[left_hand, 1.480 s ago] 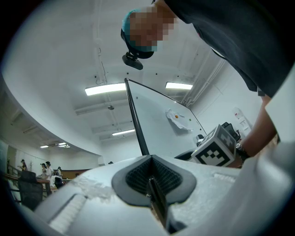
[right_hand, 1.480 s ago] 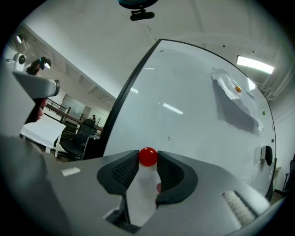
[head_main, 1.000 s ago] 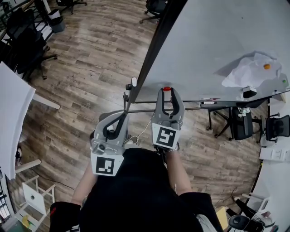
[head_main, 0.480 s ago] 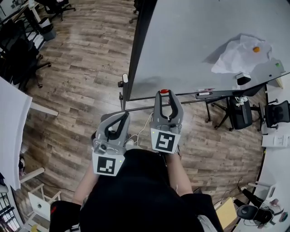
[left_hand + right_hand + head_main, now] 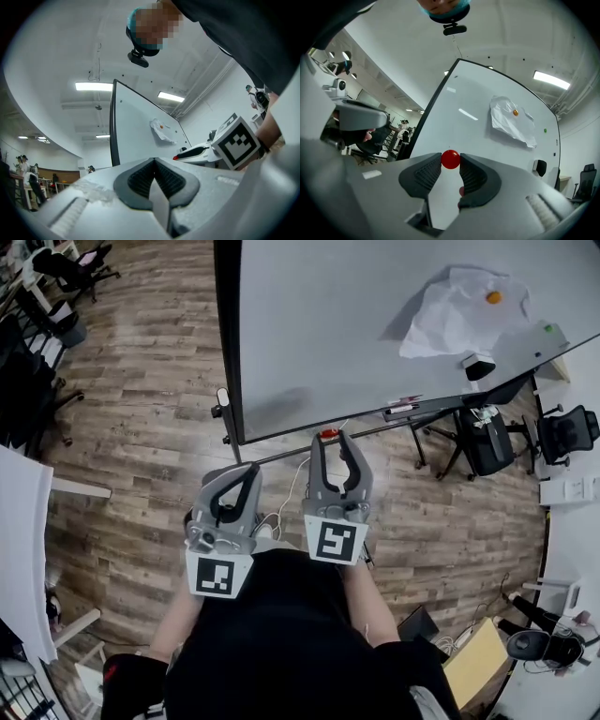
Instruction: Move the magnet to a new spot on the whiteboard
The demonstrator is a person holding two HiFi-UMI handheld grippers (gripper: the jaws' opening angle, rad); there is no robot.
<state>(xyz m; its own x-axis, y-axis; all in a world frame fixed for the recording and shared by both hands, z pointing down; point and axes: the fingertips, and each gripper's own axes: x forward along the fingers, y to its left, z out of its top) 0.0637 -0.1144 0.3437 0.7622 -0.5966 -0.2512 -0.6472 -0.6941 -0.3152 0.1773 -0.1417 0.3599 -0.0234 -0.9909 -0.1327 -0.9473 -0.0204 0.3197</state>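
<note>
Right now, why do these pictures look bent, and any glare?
Right gripper view: the wide lens bows the whiteboard edge; light streaks reflect on it. Left gripper view: black rounded corners, bright ceiling strip light. Head view: even light; the crumpled paper casts a shadow.

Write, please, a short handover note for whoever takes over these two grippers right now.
Right gripper: shut on the red magnet, pinched at the jaw tips, facing the whiteboard.
Left gripper: shut, empty, beside the right one.
Done: the magnet is gripped; in the head view it sits by the board's lower edge, apparently off the surface.
Left: press it onto a bare spot, open the jaws, back away. Probably steer clear of the crumpled paper pinned further along the board.
</note>
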